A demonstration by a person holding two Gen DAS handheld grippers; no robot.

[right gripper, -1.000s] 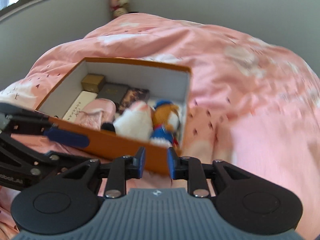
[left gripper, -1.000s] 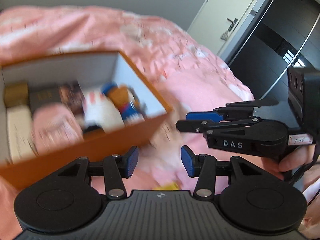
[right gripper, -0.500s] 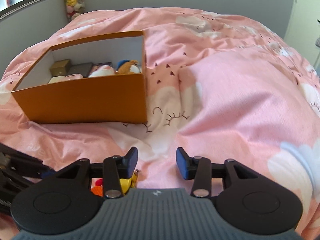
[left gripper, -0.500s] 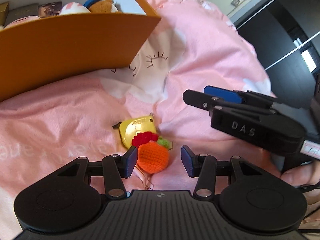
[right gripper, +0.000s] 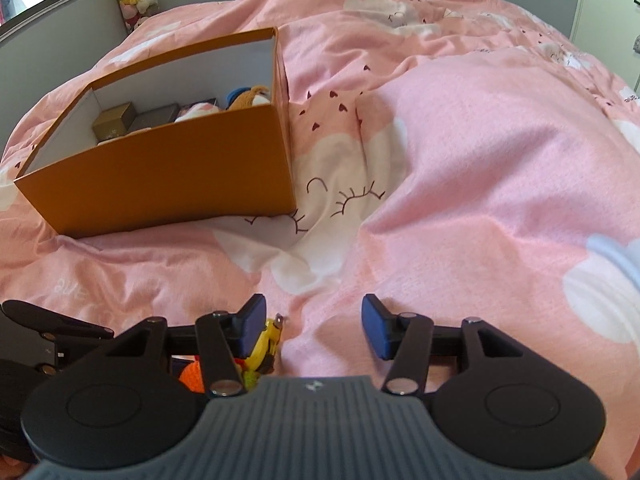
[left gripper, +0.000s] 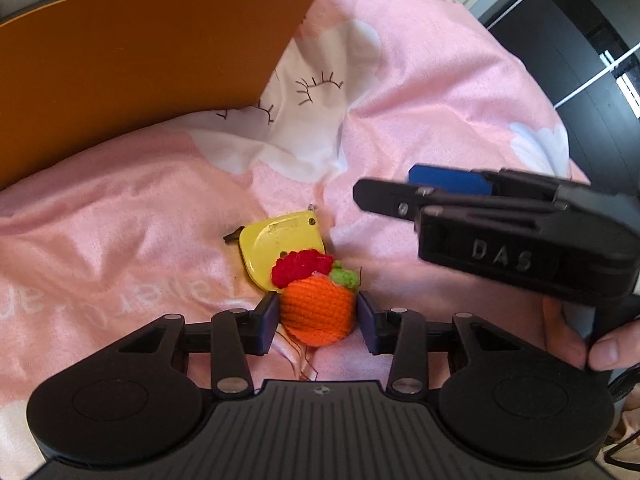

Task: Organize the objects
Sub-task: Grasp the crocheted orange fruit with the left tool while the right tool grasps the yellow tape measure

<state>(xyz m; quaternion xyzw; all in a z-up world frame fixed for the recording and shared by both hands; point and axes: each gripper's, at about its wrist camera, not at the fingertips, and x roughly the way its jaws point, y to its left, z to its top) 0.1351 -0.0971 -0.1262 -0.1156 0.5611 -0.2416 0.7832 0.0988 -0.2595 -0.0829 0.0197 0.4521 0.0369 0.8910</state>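
One crocheted orange fruit [left gripper: 318,312] is flanked by the closing left tongs [left gripper: 318,322], one yellow plastic tape measure [left gripper: 280,246] beyond; the opening right tongs [right gripper: 314,326] are empty, above the pink quilted bed [right gripper: 460,168], one orange cardboard box [right gripper: 168,176] ahead.

Each tool is matt black plastic. The left gripper [left gripper: 318,322] has a ribbed, dark grey top plate with a small round emblem at its front edge, flanked by two large round discs with a shallow circular recess. Slim linkage bars with silver rivets run forward to dark blue rectangular pads [left gripper: 267,320]. The right gripper [right gripper: 314,330] has the same build, with a greyer ribbed plate and brighter blue pads [right gripper: 374,330]. Seen side-on from the left wrist camera, its body carries raised letters "DAS", a cross-head screw, and a thin black cable at the handle, where fingers [left gripper: 610,350] show.
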